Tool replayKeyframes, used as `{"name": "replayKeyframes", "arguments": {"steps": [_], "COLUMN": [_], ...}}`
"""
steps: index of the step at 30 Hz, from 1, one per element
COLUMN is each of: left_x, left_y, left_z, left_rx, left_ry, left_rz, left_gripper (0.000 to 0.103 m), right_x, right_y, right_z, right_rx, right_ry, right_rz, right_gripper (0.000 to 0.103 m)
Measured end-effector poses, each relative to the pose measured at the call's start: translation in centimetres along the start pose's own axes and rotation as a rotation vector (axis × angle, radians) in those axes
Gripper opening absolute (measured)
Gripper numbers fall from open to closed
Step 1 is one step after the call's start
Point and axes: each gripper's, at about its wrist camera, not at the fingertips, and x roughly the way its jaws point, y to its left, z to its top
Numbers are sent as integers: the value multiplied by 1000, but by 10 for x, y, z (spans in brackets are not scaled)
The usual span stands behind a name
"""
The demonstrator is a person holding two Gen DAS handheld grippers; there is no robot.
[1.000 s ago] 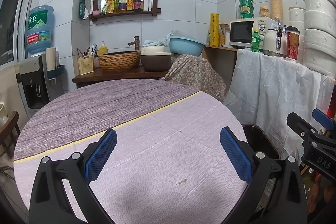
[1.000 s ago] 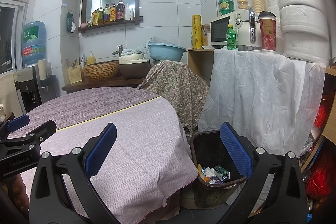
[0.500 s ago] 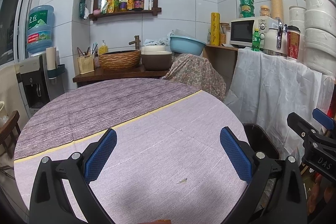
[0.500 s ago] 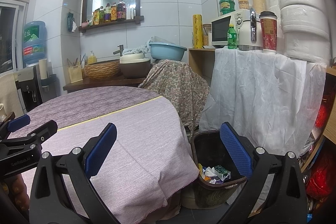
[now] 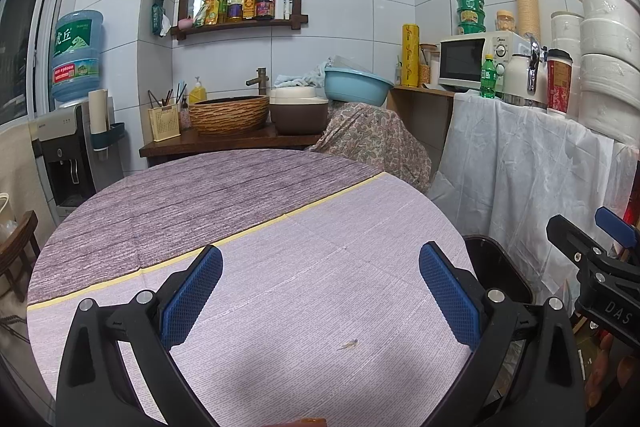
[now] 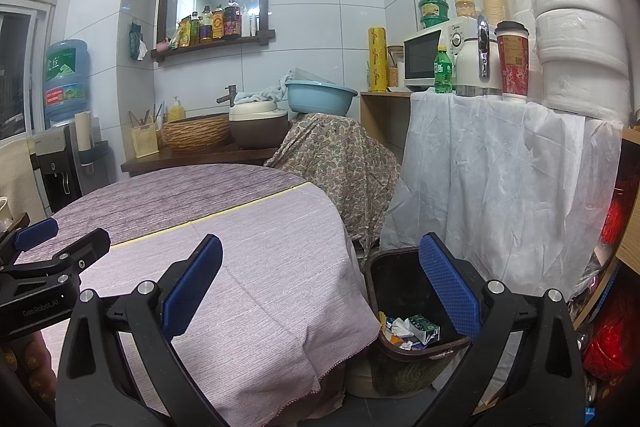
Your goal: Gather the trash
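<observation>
A dark trash bin (image 6: 404,279) stands on the floor by the round table's right edge, with crumpled paper and a green carton (image 6: 422,327) inside; its rim (image 5: 496,267) also shows in the left wrist view. My left gripper (image 5: 320,291) hovers open over the purple tablecloth (image 5: 280,267) with nothing between its blue pads. A tiny scrap (image 5: 348,345) lies on the cloth below it. My right gripper (image 6: 320,291) is open and empty, held over the table's edge and the bin. Each gripper shows in the other's view: the right gripper (image 5: 600,267), the left gripper (image 6: 52,267).
A white cloth-draped counter (image 6: 500,167) with a microwave (image 5: 476,61), bottle and cups stands right of the bin. A floral-covered object (image 5: 372,143), a woven basin (image 5: 228,115) and a water dispenser (image 5: 72,123) sit behind the table. An orange edge (image 5: 308,420) peeks in at the bottom.
Barely any motion; both grippers stay open in nearly the same place. An orange edge has crept in at the bottom of the left wrist view.
</observation>
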Motion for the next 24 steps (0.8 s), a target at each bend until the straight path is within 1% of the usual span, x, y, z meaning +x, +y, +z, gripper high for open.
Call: {"name": "replayKeyframes", "arguments": {"steps": [24], "left_x": [0], "left_y": [-1], "left_z": [0], "left_rx": [0], "left_ry": [1], "left_rz": [-1], "left_gripper": [98], "right_x": [0], "right_y": [1], "right_z": [-1], "right_rx": [1], "right_ry": [-1], "right_rz": [3], "right_gripper": [97]}}
